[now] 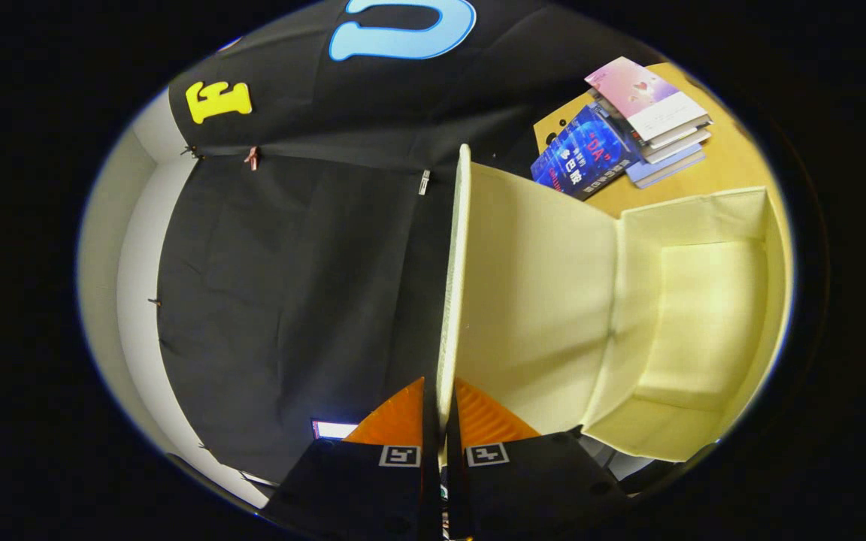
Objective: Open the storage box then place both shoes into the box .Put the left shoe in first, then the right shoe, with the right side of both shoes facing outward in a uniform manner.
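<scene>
My gripper [440, 409] is shut on the edge of the storage box's lid [451, 278], a thin cream fabric panel that runs straight ahead from between the two orange fingers [399, 417]. The lid's inner face [531, 300] stands raised, seen nearly edge-on. To the right of it the cream storage box [704, 323] lies open, showing its pale inside walls and floor. No shoe is seen inside the part of the box that shows.
A stack of books [628, 128] lies on the wooden table [734, 173] beyond the box. The black booth cloth [290, 285] hangs to the left of the lid, with a pale wall [132, 300] at its left side.
</scene>
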`<state>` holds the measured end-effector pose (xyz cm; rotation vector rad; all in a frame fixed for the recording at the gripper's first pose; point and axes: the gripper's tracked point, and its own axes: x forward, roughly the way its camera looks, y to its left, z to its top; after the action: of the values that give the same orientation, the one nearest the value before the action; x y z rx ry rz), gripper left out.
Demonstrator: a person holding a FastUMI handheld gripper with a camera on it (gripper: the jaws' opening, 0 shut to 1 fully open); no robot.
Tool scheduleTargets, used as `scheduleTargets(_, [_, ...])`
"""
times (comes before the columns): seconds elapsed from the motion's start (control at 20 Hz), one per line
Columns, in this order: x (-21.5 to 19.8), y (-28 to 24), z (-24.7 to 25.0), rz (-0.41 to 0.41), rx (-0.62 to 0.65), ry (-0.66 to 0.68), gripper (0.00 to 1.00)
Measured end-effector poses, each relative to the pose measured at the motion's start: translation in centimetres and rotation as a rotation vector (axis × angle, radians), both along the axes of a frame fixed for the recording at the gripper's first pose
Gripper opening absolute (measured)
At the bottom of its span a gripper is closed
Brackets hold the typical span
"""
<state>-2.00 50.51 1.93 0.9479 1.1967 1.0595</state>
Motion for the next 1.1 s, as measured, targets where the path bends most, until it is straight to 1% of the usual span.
scheduleTargets(0.25, [-0.7,6.7,-2.2,0.023,-0.046,0.015,0.08])
scheduleTargets(0.4, [-0.6,10.1,-5.1,0.034,-0.083,0.026,0.07])
scheduleTargets(0.45, [-0.7,10.7,-6.8,0.043,-0.136,0.009,0.07])
scheduleTargets(0.5, [-0.5,10.7,-8.5,0.053,-0.190,-0.019,0.14])
scheduleTargets(0.55, [-0.4,10.8,-10.1,0.064,-0.236,-0.056,0.14])
scheduleTargets(0.6, [-0.5,10.8,-11.5,0.081,-0.274,-0.085,0.16])
scheduleTargets(0.65, [-0.9,10.6,-12.3,0.101,-0.298,-0.111,0.22])
scheduleTargets(0.75, [-0.7,9.9,-12.4,0.095,-0.297,-0.170,0.51])
scheduleTargets(0.9, [-0.3,7.2,-11.0,0.073,-0.295,-0.269,0.94])
scheduleTargets(1.05, [0.9,3.1,-9.3,0.000,-0.302,-0.378,0.95])
scheduleTargets(1.1, [1.4,1.5,-8.6,-0.029,-0.312,-0.414,0.98])
